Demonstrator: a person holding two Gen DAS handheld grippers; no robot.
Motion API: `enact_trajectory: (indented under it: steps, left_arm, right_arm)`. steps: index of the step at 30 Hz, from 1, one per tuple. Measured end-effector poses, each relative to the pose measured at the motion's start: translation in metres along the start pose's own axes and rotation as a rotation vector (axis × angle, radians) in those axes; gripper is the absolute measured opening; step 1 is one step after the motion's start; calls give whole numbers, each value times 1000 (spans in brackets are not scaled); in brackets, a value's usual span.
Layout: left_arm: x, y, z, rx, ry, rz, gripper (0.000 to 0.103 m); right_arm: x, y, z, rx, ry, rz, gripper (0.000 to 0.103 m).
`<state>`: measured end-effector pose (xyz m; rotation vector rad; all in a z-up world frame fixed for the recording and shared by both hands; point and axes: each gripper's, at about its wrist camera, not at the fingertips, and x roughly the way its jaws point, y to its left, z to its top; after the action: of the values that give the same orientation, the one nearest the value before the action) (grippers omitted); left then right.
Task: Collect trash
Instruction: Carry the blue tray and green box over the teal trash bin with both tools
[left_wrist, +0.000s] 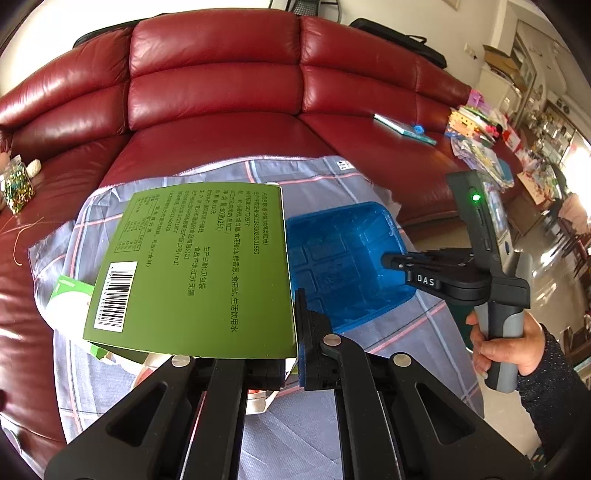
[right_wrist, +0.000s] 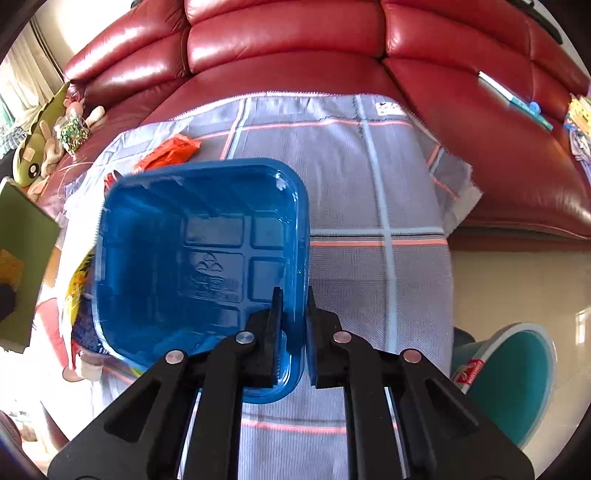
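Note:
My left gripper (left_wrist: 291, 332) is shut on the right edge of a flat green carton (left_wrist: 192, 269) with a barcode, held above the checked cloth (left_wrist: 388, 339). My right gripper (right_wrist: 293, 328) is shut on the rim of a blue plastic tray (right_wrist: 192, 258), held tilted above the cloth (right_wrist: 369, 184); the tray (left_wrist: 340, 258) and the right gripper (left_wrist: 388, 260) also show in the left wrist view. An orange wrapper (right_wrist: 170, 153) lies on the cloth behind the tray. More wrappers (right_wrist: 79, 280) lie under the tray's left side, partly hidden.
A red leather sofa (left_wrist: 221, 74) surrounds the cloth. A white and green packet (left_wrist: 70, 295) lies at the cloth's left. A teal bin (right_wrist: 517, 384) stands on the floor at right. A book (left_wrist: 404, 129) and papers (left_wrist: 476, 136) lie on the sofa's right.

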<state>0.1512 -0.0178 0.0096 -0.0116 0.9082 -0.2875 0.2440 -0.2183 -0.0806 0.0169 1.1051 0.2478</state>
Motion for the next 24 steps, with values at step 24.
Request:
enact_trajectory:
  steps: [24]
  left_arm:
    - [68,-251,-8,442,117,-362,4]
  right_arm:
    - [-157,-229,-122,329,-79,-445,9]
